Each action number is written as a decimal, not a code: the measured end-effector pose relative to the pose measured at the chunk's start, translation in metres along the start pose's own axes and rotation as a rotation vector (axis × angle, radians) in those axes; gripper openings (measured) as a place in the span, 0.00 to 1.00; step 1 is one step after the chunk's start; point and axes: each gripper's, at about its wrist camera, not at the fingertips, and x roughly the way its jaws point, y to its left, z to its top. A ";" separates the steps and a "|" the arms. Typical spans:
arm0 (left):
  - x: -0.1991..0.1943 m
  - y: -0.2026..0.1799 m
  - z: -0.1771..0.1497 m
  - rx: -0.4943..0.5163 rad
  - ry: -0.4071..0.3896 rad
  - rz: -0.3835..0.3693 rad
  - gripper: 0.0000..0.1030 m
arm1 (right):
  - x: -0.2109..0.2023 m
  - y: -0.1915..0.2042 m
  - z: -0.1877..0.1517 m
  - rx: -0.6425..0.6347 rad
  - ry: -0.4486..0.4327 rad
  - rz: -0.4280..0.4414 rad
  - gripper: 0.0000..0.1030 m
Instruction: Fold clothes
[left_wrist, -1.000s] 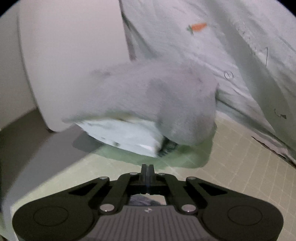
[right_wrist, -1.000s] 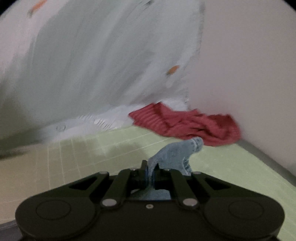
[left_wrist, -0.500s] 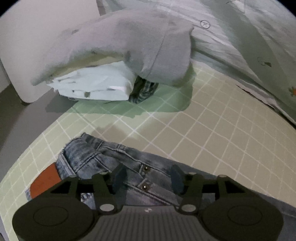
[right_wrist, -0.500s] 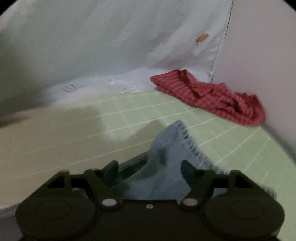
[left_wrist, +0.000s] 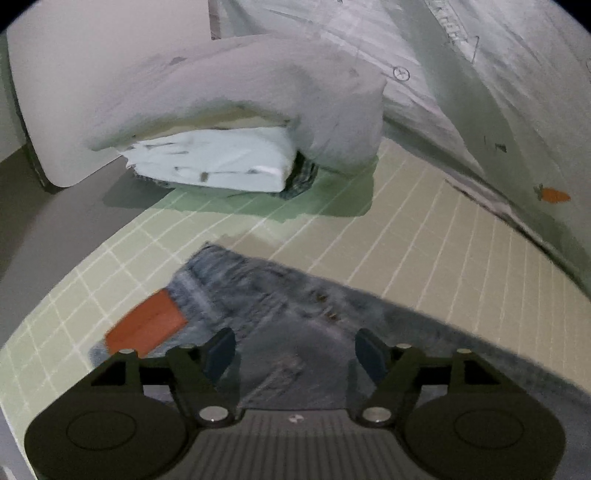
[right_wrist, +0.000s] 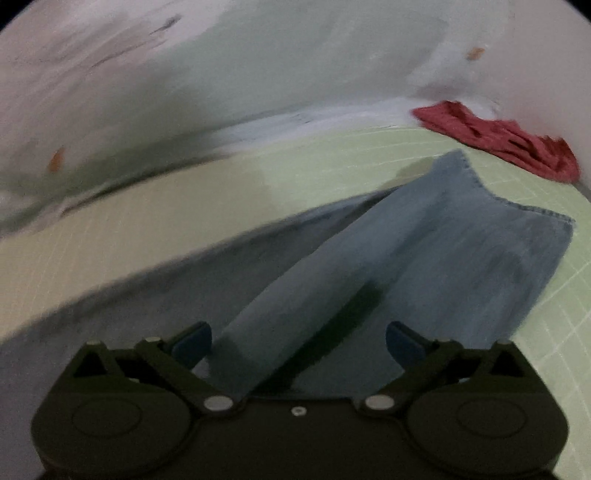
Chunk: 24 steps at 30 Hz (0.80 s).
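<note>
A pair of blue jeans (left_wrist: 266, 295) lies flat on the green grid mat (left_wrist: 424, 236). Its waistband, with an orange-brown patch (left_wrist: 147, 325), is in the left wrist view. My left gripper (left_wrist: 295, 350) hovers over the waistband with its jaws opening and no cloth pinched between them. In the right wrist view the jeans' leg end (right_wrist: 461, 236) stretches toward its stitched hem. Above that leg my right gripper (right_wrist: 299, 341) also has its jaws opening, wide apart, with the denim lying loose beneath them.
A stack of folded clothes (left_wrist: 221, 162) with a grey garment (left_wrist: 258, 96) on top stands at the mat's far left. A crumpled red checked cloth (right_wrist: 502, 144) lies at the far right. A pale sheet with small carrot prints (left_wrist: 498, 92) hangs behind the mat.
Both grippers were shut on the jeans a second ago and have since let go and spread apart. The jeans now lie spread on the mat, and both views have drawn back over them.
</note>
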 end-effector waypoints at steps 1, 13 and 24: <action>0.001 0.007 -0.002 0.016 0.003 -0.003 0.72 | -0.004 0.007 -0.007 -0.007 0.004 0.004 0.99; 0.060 0.060 0.025 0.082 0.034 -0.135 0.85 | -0.027 0.060 -0.051 0.078 0.029 -0.070 1.00; 0.038 0.079 0.043 -0.007 -0.041 -0.226 0.20 | -0.033 0.093 -0.044 -0.013 0.053 -0.094 1.00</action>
